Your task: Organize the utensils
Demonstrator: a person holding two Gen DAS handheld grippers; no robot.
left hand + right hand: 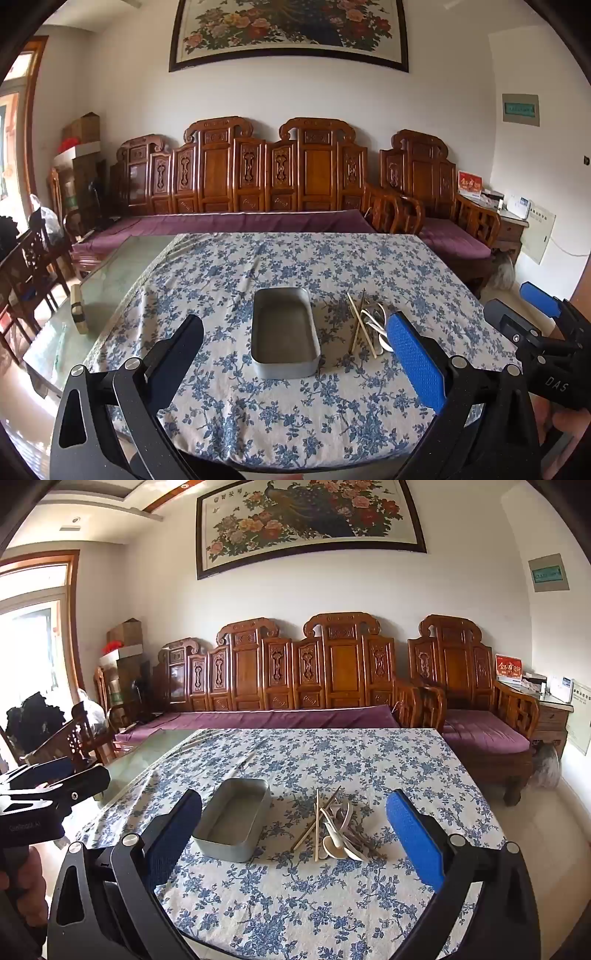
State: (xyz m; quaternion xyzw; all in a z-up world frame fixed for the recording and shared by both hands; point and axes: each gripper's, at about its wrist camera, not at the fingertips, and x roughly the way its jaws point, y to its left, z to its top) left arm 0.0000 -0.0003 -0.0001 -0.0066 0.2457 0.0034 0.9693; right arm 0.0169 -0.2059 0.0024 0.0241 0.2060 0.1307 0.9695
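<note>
Blue-flowered tablecloth (295, 897), grey metal tray (232, 821) at its middle.
Both grippers hover near the tray with jaws spread wide and nothing between them: left gripper (295, 350) straight before it, right gripper (295, 834) to its right. Chopsticks (317, 823) and white spoons (340, 843) lie heaped just right of the tray.

surface: table (110, 280), floral cloth (295, 406) | on it: grey tin (284, 332), utensil pile (340, 830) beside

Spoons (376, 325) partly hidden behind blue pad (413, 354).
</note>
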